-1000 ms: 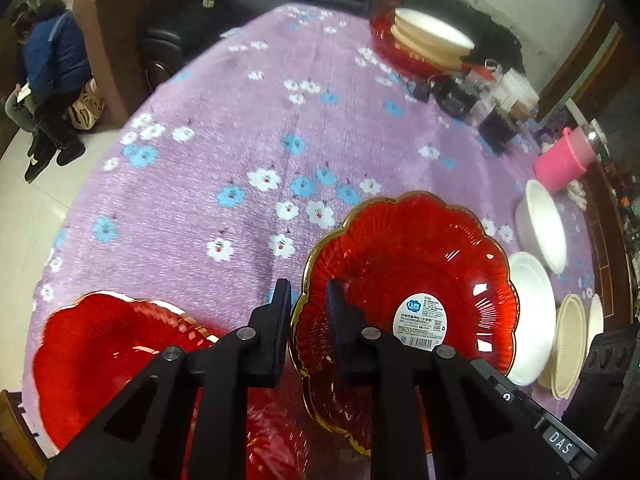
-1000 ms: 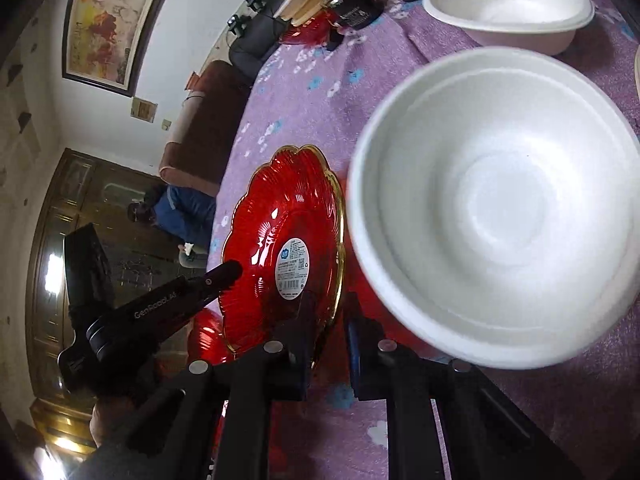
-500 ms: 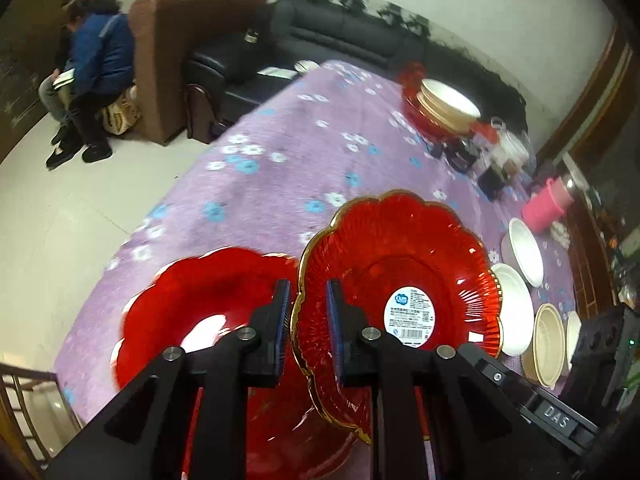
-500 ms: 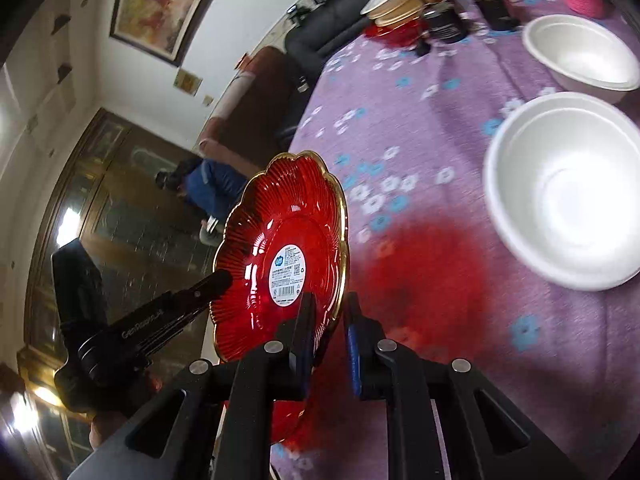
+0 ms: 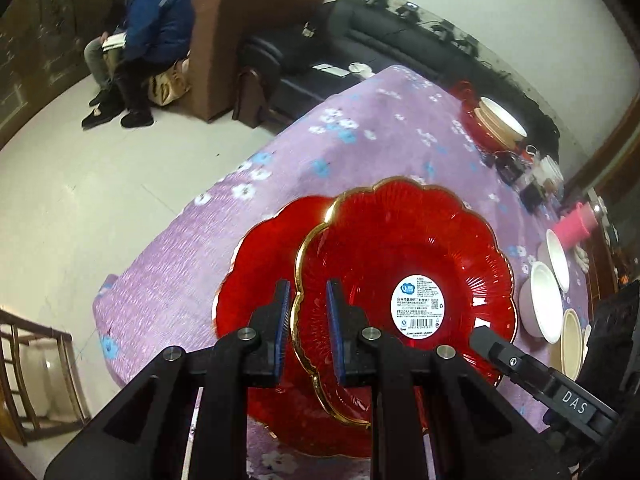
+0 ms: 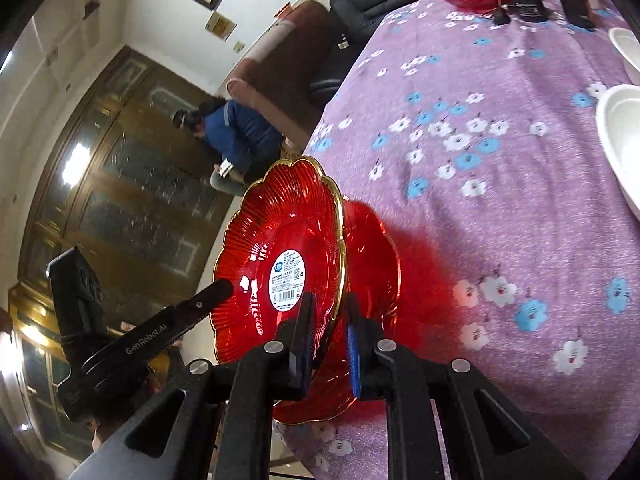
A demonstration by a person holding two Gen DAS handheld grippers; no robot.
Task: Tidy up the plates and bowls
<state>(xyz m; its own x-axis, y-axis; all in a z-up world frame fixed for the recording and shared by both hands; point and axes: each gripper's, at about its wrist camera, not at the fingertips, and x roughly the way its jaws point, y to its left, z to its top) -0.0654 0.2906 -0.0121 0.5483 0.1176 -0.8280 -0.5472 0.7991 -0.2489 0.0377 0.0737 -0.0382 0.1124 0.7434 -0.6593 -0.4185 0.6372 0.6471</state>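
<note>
2 grippers: "GenRobot.AI" [image 6: 154, 342], "DAS" [image 5: 574, 397].

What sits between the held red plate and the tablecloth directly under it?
A second red plate lies on the tablecloth beneath the held red plate, shown in both wrist views.

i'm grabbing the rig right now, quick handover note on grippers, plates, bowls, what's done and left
Left gripper: shut on the held red plate's gold rim.
Right gripper: shut on the opposite rim of the same plate.
The plate is held tilted above a second red plate lying on the purple tablecloth.
Done: plate lifted.
Left: set it onto the second plate; white bowls at the right are still loose.
</note>
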